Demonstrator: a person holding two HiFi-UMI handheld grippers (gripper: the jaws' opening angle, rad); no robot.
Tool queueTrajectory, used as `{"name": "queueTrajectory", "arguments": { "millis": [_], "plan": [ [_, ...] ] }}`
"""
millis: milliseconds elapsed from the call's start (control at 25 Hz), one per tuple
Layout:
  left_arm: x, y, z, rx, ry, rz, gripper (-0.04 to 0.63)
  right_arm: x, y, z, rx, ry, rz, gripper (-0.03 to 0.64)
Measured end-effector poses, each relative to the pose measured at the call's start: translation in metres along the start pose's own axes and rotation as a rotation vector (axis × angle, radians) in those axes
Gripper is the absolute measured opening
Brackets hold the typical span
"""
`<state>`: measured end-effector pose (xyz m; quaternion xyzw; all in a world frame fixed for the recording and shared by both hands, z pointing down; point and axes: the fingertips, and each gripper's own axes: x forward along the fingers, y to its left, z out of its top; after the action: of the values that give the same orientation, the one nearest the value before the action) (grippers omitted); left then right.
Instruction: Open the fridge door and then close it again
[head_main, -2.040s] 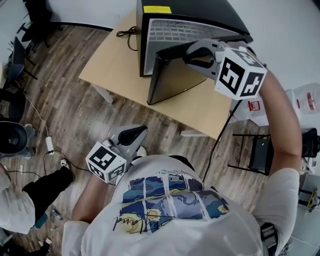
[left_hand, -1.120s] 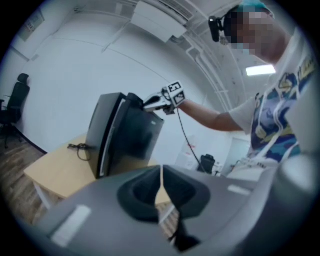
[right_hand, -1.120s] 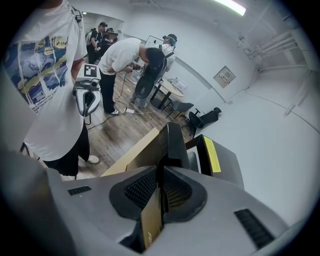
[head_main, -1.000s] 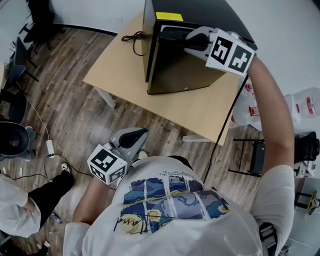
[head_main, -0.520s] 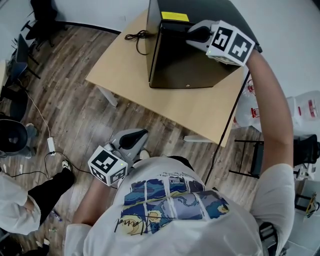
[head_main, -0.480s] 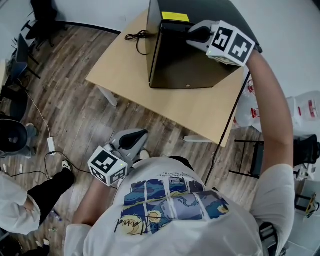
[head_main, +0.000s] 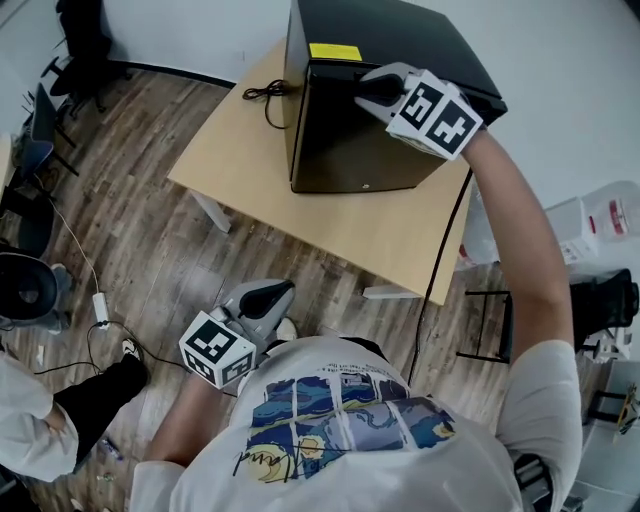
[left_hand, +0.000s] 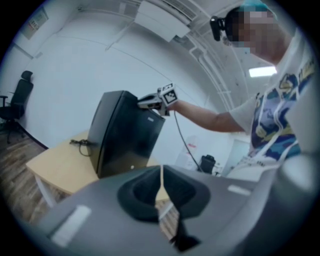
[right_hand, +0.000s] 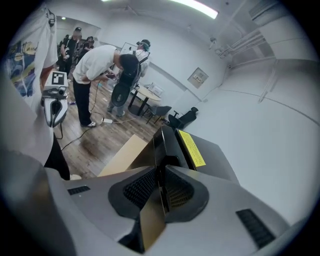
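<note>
Your right claw (head_main: 365, 92), clamped on the top edge of the glossy black fridge door (head_main: 348, 142), has swung it shut, so the task looks finished.

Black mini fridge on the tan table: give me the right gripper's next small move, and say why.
Likely open the tongs of the right gripper and draw back. The flat door of the black mini fridge looks flush with its cabinet in the head and left gripper views, so closing seems done, while the tongs pinch the door's top edge. The left gripper hangs shut, empty.
</note>
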<state>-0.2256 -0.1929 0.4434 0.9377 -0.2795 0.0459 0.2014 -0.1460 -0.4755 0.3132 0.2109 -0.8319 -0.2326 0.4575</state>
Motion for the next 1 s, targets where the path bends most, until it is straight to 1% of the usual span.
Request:
{"name": "queueTrajectory", "arguments": {
  "millis": [120,200,280,360,440,520,600,720,880,1000],
  "plan": [
    [0.007,-0.012,-0.006,-0.003,0.021,-0.028,0.02,0.0,-0.001,0.0,0.067,-0.053,-0.079,0.064],
    [0.015,-0.021,-0.008,0.0,0.034,-0.051,0.02,-0.001,-0.002,0.001,0.078,-0.084,-0.147,0.067],
    [0.023,-0.031,-0.008,0.011,0.044,-0.072,0.02,-0.006,-0.003,0.0,0.099,-0.121,-0.214,0.073],
    [0.031,-0.043,-0.007,0.036,0.048,-0.086,0.02,-0.02,-0.003,-0.003,0.154,-0.184,-0.276,0.072],
    [0.036,-0.054,-0.005,0.068,0.046,-0.078,0.02,-0.04,0.006,-0.01,0.221,-0.249,-0.317,0.053],
    [0.04,-0.061,-0.003,0.091,0.04,-0.037,0.02,-0.063,0.026,-0.025,0.277,-0.289,-0.329,0.04],
    [0.042,-0.067,-0.005,0.09,0.032,0.023,0.018,-0.086,0.053,-0.047,0.334,-0.313,-0.331,0.028],
    [0.046,-0.083,-0.015,0.066,0.032,0.098,0.014,-0.119,0.11,-0.087,0.436,-0.333,-0.31,0.023],
    [0.059,-0.12,-0.035,0.082,0.056,0.147,0.011,-0.158,0.203,-0.151,0.571,-0.317,-0.276,0.02],
    [0.074,-0.156,-0.047,0.093,0.06,0.165,0.011,-0.19,0.275,-0.197,0.701,-0.308,-0.244,0.018]
  ]
}}
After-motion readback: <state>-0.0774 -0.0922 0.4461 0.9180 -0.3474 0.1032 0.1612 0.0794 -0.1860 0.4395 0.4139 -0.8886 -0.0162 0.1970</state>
